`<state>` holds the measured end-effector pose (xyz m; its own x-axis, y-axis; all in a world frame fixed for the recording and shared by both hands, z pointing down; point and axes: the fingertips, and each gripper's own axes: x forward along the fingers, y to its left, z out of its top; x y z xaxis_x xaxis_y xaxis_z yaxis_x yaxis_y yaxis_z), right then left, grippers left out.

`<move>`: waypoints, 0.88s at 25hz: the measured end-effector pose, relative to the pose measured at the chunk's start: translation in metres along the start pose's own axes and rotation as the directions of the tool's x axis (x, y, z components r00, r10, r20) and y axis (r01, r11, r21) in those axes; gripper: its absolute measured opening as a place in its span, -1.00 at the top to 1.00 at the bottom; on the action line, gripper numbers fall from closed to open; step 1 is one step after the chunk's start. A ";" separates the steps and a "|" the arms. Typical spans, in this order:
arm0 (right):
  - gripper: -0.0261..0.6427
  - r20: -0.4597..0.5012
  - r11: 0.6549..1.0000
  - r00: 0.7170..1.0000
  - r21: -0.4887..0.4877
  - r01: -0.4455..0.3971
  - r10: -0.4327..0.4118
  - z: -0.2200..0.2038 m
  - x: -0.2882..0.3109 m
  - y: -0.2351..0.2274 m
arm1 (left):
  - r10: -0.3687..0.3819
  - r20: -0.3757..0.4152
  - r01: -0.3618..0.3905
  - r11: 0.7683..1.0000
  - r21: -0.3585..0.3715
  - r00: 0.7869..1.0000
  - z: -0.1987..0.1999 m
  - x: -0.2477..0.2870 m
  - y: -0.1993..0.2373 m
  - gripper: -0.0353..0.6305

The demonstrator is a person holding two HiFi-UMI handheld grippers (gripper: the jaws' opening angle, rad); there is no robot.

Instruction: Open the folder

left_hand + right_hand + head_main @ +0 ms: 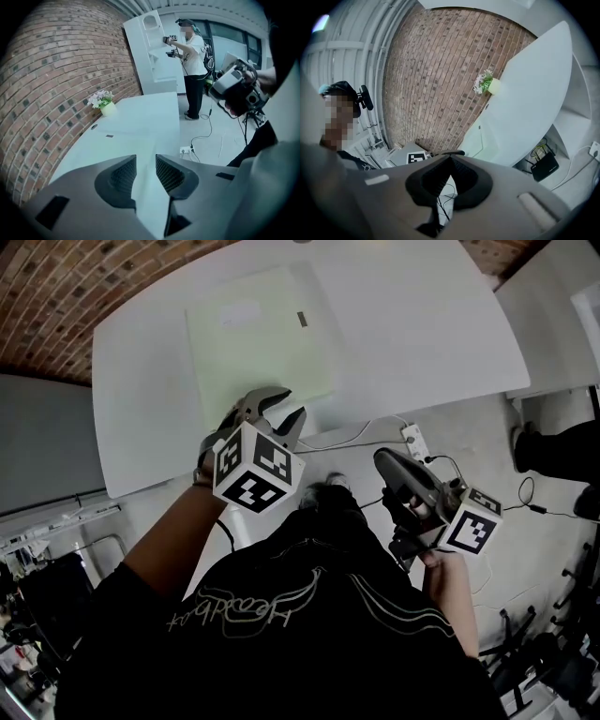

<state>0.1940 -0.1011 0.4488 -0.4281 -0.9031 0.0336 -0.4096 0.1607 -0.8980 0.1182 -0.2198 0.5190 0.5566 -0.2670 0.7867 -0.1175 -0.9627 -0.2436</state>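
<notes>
Folder: the flat pale green folder [258,338] lies closed on the rounded white table [422,324], left of the middle. We see a small dark tab [302,319] by its right edge.
Left gripper: our left gripper [278,407] sits right over the folder's near edge, tilted down at it. In the left gripper view its jaws [146,161] stand apart with nothing between them, just pale tabletop showing through the gap. We can't tell if a tip touches the folder.
Right gripper: our right gripper [382,457] is off the table, held close to the body above the floor. In its own view the jaw tips [450,159] meet, clenched on nothing.
Table extras: a little pot of pale flowers [107,107] stands at the far end by the brick wall [51,79], well apart from the folder.
Floor: a white power strip [413,440] with its cable lies just past the table edge.
</notes>
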 end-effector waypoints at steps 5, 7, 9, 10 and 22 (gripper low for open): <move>0.91 -0.061 0.999 0.998 0.034 -0.014 0.016 0.003 0.009 -0.016 | 0.050 -0.079 -0.045 0.997 0.068 0.996 -0.010 0.015 0.002 0.54; 0.91 -0.092 0.999 0.996 0.043 -0.015 0.019 0.003 0.013 -0.023 | 0.090 -0.102 -0.078 0.990 0.120 0.991 -0.012 0.019 0.004 0.54; 0.91 -0.126 0.999 0.992 0.048 -0.019 0.025 0.003 0.019 -0.031 | 0.130 -0.123 -0.106 0.977 0.183 0.984 -0.015 0.024 0.006 0.54; 0.91 -0.141 0.998 0.989 0.052 -0.023 0.031 0.003 0.022 -0.034 | 0.145 -0.133 -0.115 0.971 0.209 0.980 -0.016 0.026 0.007 0.54; 0.91 -0.311 0.997 0.948 -0.005 -0.078 0.073 -0.009 0.039 -0.058 | 0.238 -0.172 -0.185 0.943 0.277 0.956 -0.014 0.026 0.010 0.54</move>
<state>0.1937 -0.1420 0.5063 -0.6857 -0.7206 0.1030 -0.3790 0.2326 -0.8957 0.1205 -0.2368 0.5449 0.3625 -0.4921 0.7915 0.0140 -0.8463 -0.5326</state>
